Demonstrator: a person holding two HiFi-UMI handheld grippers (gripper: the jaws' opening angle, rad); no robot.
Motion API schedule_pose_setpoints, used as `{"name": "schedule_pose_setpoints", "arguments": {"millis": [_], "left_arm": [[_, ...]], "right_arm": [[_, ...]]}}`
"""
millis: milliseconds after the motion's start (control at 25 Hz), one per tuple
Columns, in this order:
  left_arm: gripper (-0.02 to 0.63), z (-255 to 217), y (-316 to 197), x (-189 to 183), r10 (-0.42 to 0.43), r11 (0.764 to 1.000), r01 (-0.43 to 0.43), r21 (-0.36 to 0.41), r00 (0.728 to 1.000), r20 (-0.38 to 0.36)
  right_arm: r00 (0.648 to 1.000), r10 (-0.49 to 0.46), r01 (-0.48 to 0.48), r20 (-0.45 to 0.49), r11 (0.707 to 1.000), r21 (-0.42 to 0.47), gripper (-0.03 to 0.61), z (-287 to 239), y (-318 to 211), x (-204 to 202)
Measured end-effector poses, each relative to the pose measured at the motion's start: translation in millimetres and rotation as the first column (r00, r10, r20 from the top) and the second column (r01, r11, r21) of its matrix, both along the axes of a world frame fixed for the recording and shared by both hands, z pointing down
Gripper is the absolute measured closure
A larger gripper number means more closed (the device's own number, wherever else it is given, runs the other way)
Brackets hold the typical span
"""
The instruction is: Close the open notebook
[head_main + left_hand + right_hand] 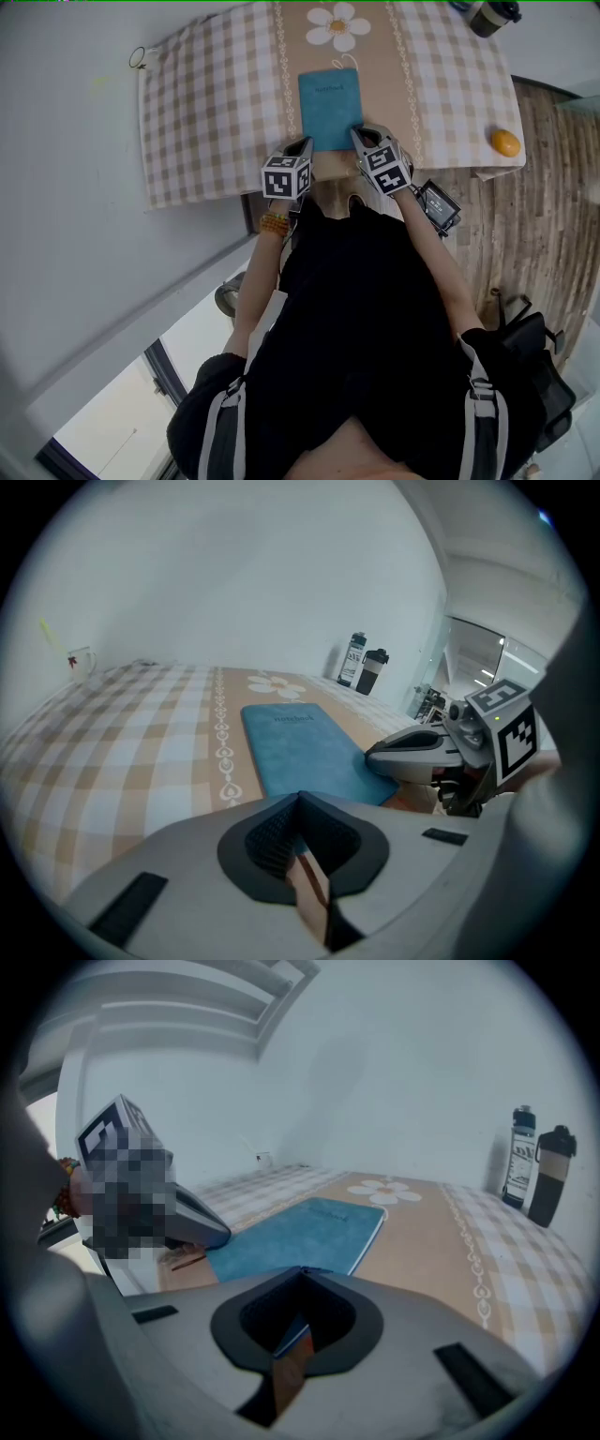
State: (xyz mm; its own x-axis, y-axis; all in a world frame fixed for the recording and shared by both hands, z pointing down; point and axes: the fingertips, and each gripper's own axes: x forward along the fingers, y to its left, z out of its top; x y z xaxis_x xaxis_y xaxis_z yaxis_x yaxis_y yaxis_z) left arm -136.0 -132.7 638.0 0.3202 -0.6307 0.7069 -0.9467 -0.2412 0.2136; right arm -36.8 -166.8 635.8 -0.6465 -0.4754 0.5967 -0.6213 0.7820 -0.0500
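Since the teal notebook [330, 108] already lies flat and closed on the bench [206, 112], right on the beige flower runner [375, 84], only its cover shows, and its near edge is tucked behind both tools in the head view. Over there the left hand-held gripper [306, 142] is clenched on nothing. The right hand-held gripper [359, 134] looks clenched too, and whether either touches the cover is hard to say. The dark bottles [492, 14] get cut off up top.
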Motion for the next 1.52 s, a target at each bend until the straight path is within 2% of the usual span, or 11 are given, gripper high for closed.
{"name": "schedule_pose_setpoints", "arguments": {"millis": [120,280,440,520,640,760,960,1120,1280,1400,1520], "left_arm": [[0.604,-8.1,1.2,-5.2,-0.040,0.998,0.039,0.045,0.999,0.020],[0.604,-29.4,-0.6,-4.8,-0.059,0.991,0.056,0.123,0.998,0.016],[0.604,-60.2,-6.8,-3.3,-0.073,0.970,0.069,0.233,0.997,0.009],[0.604,-76.4,-10.6,-1.2,-0.073,0.952,0.065,0.298,0.997,0.016],[0.604,-97.0,-14.0,1.6,-0.076,0.924,0.056,0.378,0.996,0.037],[0.604,-117.6,-15.3,1.8,-0.094,0.894,0.069,0.444,0.995,0.033],[0.604,-158.6,-14.5,6.0,-0.116,0.816,0.080,0.572,0.993,0.027],[0.604,-182.5,-10.0,5.7,-0.150,0.758,0.083,0.647,0.987,0.050],[0.604,-192.7,-3.0,1.7,-0.191,0.716,0.107,0.689,0.980,0.046],[0.604,-193.9,3.7,0.3,-0.212,0.698,0.115,0.707,0.976,0.051],[0.604,-186.9,5.5,2.7,-0.208,0.714,0.108,0.692,0.976,0.063]], "right_arm": [[0.999,0.034,-0.035,0.007,0.998,0.055,0.572,-12.6,-2.8,5.0],[0.996,0.059,-0.065,0.062,0.993,0.103,0.572,-35.0,-7.6,9.8],[0.992,0.065,-0.082,0.111,0.983,0.163,0.572,-63.7,-8.2,9.2],[0.986,0.065,-0.099,0.152,0.969,0.227,0.572,-86.4,-9.3,8.5],[0.970,0.060,-0.139,0.235,0.932,0.334,0.572,-125.4,-9.6,7.8],[0.953,0.044,-0.167,0.298,0.901,0.400,0.572,-158.4,-5.6,3.9],[0.932,0.014,-0.192,0.361,0.865,0.464,0.572,-199.5,6.1,-2.2],[0.930,-0.028,-0.184,0.366,0.826,0.532,0.572,-220.6,13.7,-7.7],[0.936,-0.064,-0.146,0.346,0.825,0.546,0.572,-218.4,23.8,-14.5],[0.940,-0.070,-0.131,0.333,0.829,0.543,0.574,-211.5,29.2,-17.2],[0.942,-0.067,-0.128,0.329,0.834,0.536,0.575,-207.7,30.5,-16.5]]}}
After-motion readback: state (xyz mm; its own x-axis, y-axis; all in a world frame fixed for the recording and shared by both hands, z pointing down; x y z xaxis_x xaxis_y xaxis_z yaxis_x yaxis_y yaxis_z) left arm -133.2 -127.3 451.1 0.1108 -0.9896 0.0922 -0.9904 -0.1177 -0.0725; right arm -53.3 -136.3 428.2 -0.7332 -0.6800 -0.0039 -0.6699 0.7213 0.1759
